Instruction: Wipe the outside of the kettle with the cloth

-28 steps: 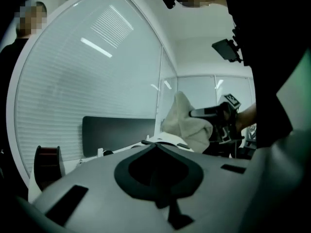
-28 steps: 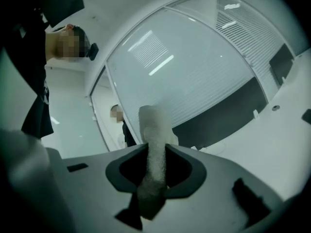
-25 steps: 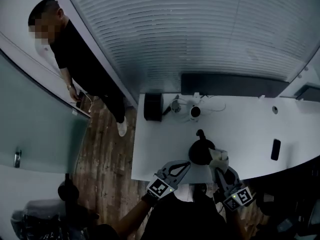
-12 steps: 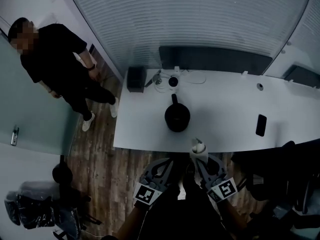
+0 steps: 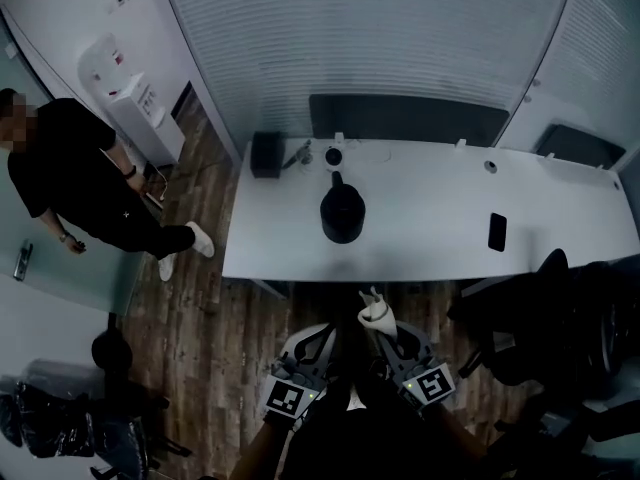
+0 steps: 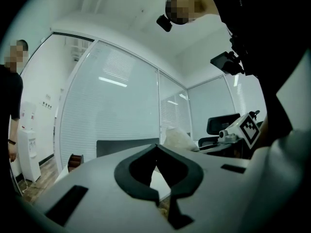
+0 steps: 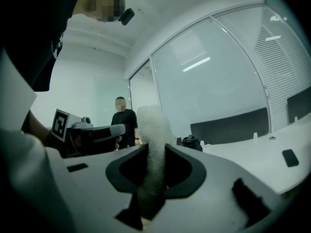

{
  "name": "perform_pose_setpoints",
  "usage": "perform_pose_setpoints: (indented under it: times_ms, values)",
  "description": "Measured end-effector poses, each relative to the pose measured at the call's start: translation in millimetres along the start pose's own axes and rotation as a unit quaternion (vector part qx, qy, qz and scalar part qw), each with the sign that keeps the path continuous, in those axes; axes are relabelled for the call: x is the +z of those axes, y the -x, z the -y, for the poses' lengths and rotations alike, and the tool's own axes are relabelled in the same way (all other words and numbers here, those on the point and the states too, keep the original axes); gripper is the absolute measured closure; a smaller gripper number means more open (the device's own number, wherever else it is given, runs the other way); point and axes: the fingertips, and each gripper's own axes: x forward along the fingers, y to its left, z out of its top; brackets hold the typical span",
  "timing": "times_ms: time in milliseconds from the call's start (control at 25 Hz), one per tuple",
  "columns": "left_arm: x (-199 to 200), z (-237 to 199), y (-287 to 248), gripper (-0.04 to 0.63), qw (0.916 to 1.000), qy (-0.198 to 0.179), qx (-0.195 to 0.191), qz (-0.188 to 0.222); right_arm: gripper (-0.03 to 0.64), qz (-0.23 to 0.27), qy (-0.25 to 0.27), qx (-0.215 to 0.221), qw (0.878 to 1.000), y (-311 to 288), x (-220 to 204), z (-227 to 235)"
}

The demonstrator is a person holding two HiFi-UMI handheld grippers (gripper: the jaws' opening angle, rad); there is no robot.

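The black kettle stands alone on the white table, near its left half. Both grippers are held back off the table's front edge, over the wooden floor and well short of the kettle. My right gripper is shut on the white cloth, which sticks up out of the jaws. In the right gripper view the kettle shows small and far behind the cloth. My left gripper is shut with nothing in it; its tips meet, and the cloth shows beside it.
A dark phone lies on the table's right part. A black box and a small white device sit at the back left. A person stands left by a water dispenser. A black office chair stands at the right.
Both grippers have drawn back from the kettle and off the table's front edge. The cloth stayed in the right gripper, and the kettle stayed on the table.
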Motion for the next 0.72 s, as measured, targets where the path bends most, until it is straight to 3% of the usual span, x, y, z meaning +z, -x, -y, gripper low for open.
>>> perform_pose_setpoints:
  times_ms: [240, 720]
  values:
    - [-6, 39, 18, 0.591, 0.9990, 0.025, 0.038, -0.002, 0.532, -0.015, 0.005, 0.036, 0.999, 35, -7, -22]
    - [-12, 68, 16, 0.591, 0.9997, 0.011, 0.020, -0.002, 0.532, 0.004, 0.002, 0.035, 0.999, 56, 1, -20]
